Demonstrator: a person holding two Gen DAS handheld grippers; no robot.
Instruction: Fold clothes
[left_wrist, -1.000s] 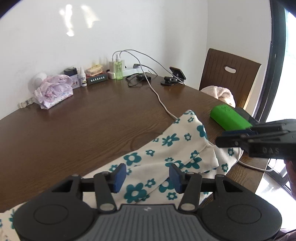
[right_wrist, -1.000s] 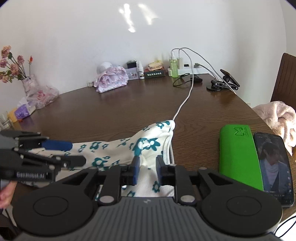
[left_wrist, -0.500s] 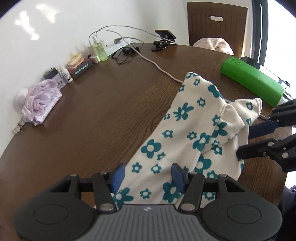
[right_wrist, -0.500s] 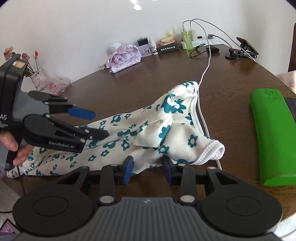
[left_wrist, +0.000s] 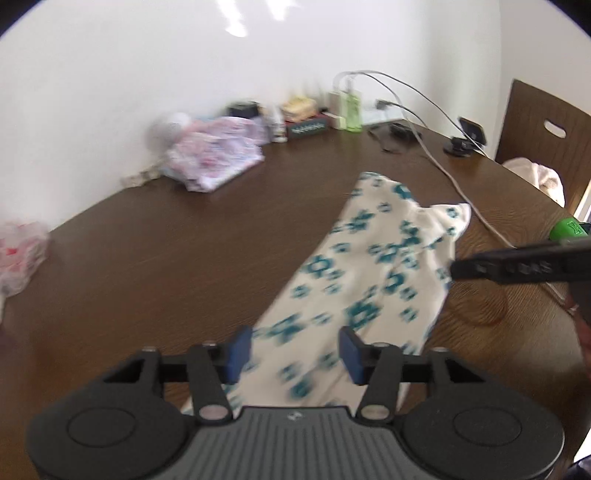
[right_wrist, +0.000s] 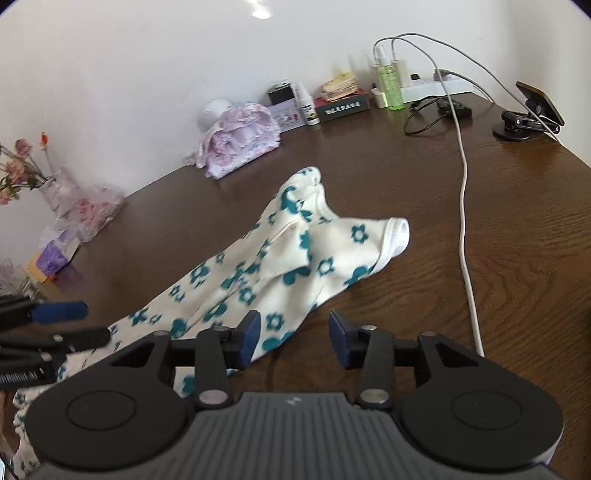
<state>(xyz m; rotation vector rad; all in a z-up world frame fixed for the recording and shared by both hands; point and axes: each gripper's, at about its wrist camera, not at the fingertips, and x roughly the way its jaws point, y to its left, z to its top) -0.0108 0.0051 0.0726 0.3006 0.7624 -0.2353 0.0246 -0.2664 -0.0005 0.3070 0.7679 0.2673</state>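
Note:
A cream garment with teal flowers (right_wrist: 280, 258) lies stretched in a long rumpled strip on the brown table (right_wrist: 517, 229); it also shows, blurred, in the left wrist view (left_wrist: 369, 280). My left gripper (left_wrist: 293, 352) is open and empty above the garment's near end. My right gripper (right_wrist: 293, 338) is open and empty, just above the garment's lower edge. In the left wrist view the right gripper's fingers (left_wrist: 517, 266) show at the right edge. In the right wrist view the left gripper's fingers (right_wrist: 59, 312) show at the left edge.
A white cable (right_wrist: 463, 206) runs down the table right of the garment. A folded pink garment (right_wrist: 240, 140), bottles and boxes line the far wall. A phone on a clip stand (right_wrist: 532, 114) is at the far right. Flowers in a vase (right_wrist: 37, 181) stand left. A chair (left_wrist: 543, 140) is beyond.
My right gripper opened wider and let go of the garment, which now lies flatter and shifted left. Both grippers swung, the left view blurred by motion.

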